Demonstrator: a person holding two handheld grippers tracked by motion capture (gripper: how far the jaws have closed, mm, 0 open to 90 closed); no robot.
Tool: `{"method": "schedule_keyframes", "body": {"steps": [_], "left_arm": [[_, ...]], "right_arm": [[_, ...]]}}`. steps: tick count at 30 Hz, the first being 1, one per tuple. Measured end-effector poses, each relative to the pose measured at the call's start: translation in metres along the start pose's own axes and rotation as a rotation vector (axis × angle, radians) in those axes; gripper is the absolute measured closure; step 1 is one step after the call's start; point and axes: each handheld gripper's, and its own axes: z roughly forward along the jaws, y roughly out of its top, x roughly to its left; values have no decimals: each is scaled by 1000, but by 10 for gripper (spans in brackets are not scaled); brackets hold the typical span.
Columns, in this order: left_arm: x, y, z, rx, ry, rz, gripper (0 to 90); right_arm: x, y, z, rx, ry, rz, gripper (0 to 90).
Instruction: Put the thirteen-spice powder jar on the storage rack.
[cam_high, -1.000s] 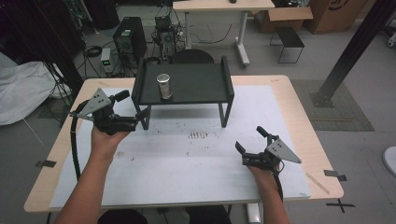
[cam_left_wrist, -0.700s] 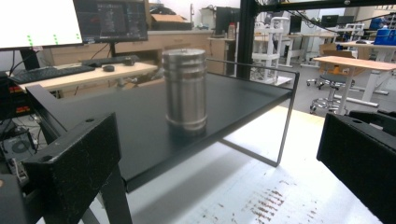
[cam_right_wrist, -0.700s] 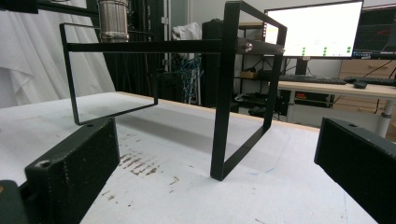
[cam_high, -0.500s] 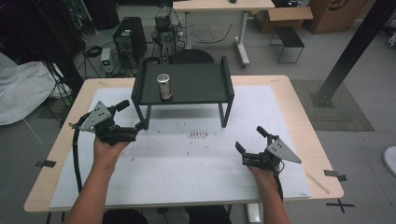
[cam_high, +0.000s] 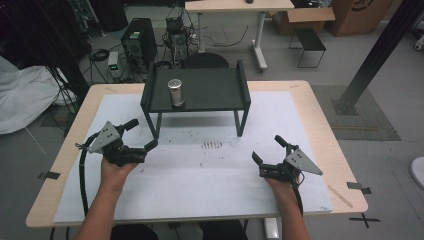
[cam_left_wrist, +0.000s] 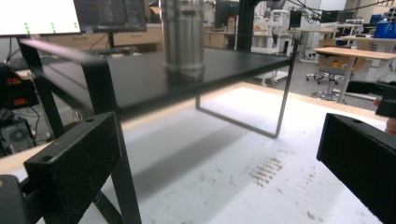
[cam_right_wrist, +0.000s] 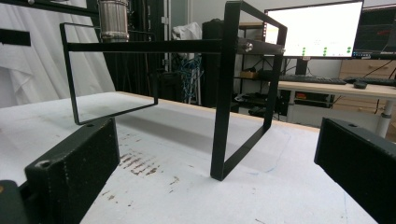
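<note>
1. Wooden table (cam_high: 320, 115) takes up the middle of the high view, with a white mat (cam_high: 200, 185) over most of its top.
2. Black stand (cam_high: 210, 90) sits on the mat at upper centre, raised on thin legs.
3. Left gripper (cam_high: 141, 136) is at the left of the frame, just beside the stand's front left leg, its jaws spread apart and holding nothing.
4. Right gripper (cam_high: 269, 150) rests at lower right, well apart from the stand, jaws likewise spread and empty.
5. Steel can (cam_high: 175, 92) stands upright on the stand's left part, touched by neither gripper.
</note>
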Motion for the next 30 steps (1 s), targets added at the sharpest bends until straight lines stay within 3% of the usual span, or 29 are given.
{"method": "schedule_keyframes", "body": {"steps": [12, 19, 30], "left_arm": [[1, -31, -4, 9, 27, -56, 3], [0, -44, -5, 16, 32, -65, 3], [-3, -57, -6, 27, 39, -47, 2]], "right_arm": [[0, 0, 0, 1, -1, -2, 0], [0, 0, 0, 2, 0, -3, 0], [0, 0, 0, 3, 0, -4, 0]]}}
